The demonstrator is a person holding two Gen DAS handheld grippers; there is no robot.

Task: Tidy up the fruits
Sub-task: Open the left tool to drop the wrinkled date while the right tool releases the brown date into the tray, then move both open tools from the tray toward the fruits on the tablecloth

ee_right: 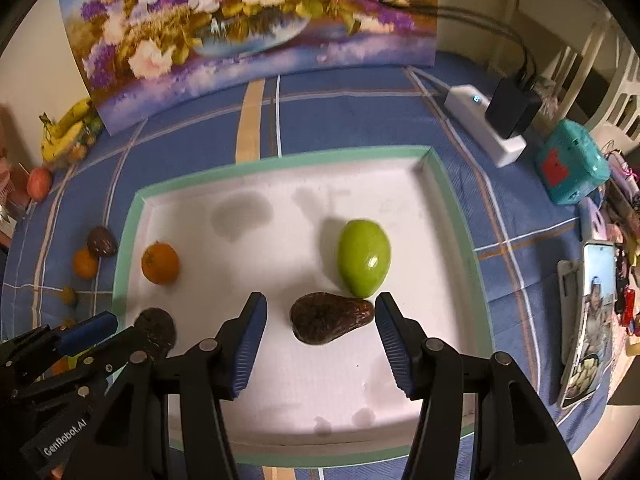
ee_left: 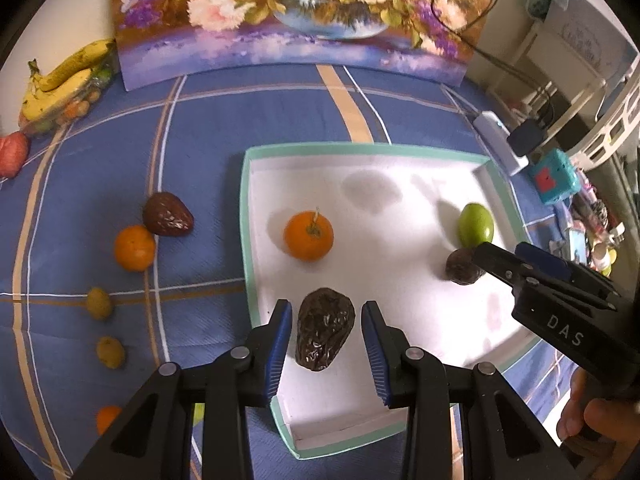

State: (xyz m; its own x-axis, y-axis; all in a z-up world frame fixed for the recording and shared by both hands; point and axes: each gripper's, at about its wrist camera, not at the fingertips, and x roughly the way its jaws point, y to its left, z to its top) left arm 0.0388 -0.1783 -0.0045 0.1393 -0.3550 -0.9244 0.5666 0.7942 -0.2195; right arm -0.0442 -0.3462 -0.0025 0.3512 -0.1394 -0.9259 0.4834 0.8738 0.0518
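Observation:
A white tray with a teal rim point(ee_left: 245, 216) point(ee_right: 456, 200) lies on the blue checked cloth. It holds an orange point(ee_left: 308, 235) point(ee_right: 160, 262), a green avocado point(ee_left: 475, 225) point(ee_right: 363, 257) and two dark avocados. My left gripper point(ee_left: 325, 330) is open, its fingers on either side of one dark avocado point(ee_left: 325, 328) point(ee_right: 156, 330) lying in the tray. My right gripper point(ee_right: 320, 320) is open around the other dark avocado point(ee_right: 330, 318) point(ee_left: 462, 267), which touches the green one.
Left of the tray lie a dark avocado point(ee_left: 166, 215), an orange point(ee_left: 134, 248), two small yellow-green fruits point(ee_left: 99, 303) and another orange point(ee_left: 107, 418). Bananas point(ee_left: 60, 80) sit far left. A painting point(ee_left: 296, 16) stands behind. A power strip point(ee_right: 486, 130) and teal box point(ee_right: 572, 172) are right.

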